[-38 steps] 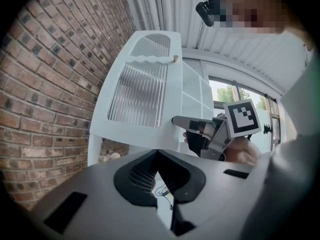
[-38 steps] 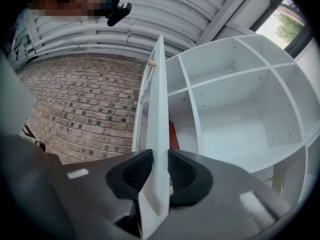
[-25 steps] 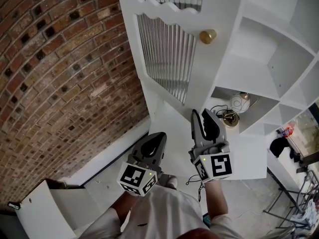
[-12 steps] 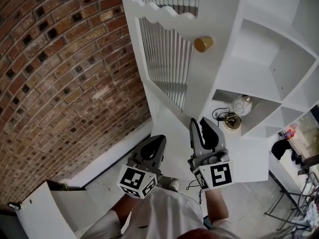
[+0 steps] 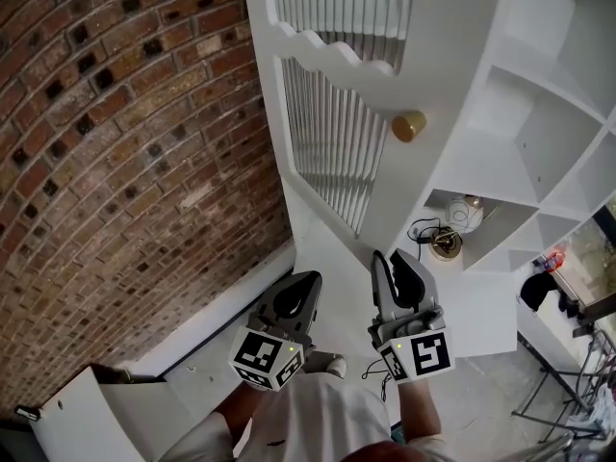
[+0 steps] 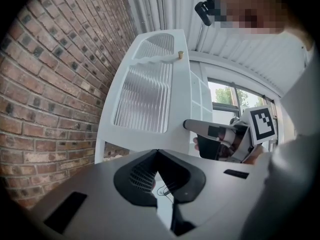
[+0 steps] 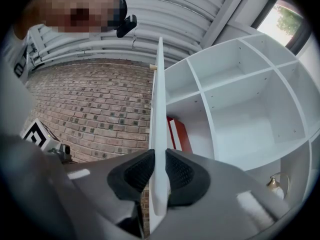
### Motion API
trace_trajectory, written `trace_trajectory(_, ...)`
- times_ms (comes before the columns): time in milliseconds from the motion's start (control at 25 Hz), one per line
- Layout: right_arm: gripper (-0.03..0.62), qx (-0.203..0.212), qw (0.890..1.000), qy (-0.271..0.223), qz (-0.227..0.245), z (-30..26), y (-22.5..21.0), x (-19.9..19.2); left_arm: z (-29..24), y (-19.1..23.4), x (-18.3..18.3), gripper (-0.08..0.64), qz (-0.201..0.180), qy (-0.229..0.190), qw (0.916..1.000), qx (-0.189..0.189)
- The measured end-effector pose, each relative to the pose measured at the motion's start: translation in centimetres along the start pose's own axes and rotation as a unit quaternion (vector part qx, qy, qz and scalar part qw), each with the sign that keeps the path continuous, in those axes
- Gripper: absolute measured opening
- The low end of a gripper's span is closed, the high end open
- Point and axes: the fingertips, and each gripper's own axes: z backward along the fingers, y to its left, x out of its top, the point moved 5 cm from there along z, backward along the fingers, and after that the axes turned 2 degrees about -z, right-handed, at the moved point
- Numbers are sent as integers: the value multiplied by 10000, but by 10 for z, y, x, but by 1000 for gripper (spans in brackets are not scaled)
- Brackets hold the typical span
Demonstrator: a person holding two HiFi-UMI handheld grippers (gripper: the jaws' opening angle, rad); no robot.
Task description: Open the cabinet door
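Cabinet door (image 7: 159, 114) edge is pinched by the right gripper (image 7: 158, 171), jaws nearly closed on it, tipped slightly up; left gripper (image 6: 158, 156) level, jaws together, empty.

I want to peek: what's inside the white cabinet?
A white ball and a brass thing sit on one shelf. The open door covers that shelf's left part.

Left gripper (image 5: 304, 282): jaws together, nothing between them; points forward, away from the torso.
Right gripper (image 5: 393, 258): jaws clamped on the door (image 7: 159, 99) edge, one pad on each face.
Spacing: grippers side by side, apart; the right one reaches slightly further forward.
Marker cubes: at the rear of each gripper, nearest the torso.
Arms: both forearms extend forward, low in the head view.
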Motion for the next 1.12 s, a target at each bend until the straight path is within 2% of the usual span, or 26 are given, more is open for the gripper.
trace_trajectory(520,75,62,10000,43,17,4,27,0,7,6,8,8,-27,70,9996,-274)
trace_trajectory(1120,75,167,9998,10,66,6,60,0,35,17,7,8,-2,70,9998,-201)
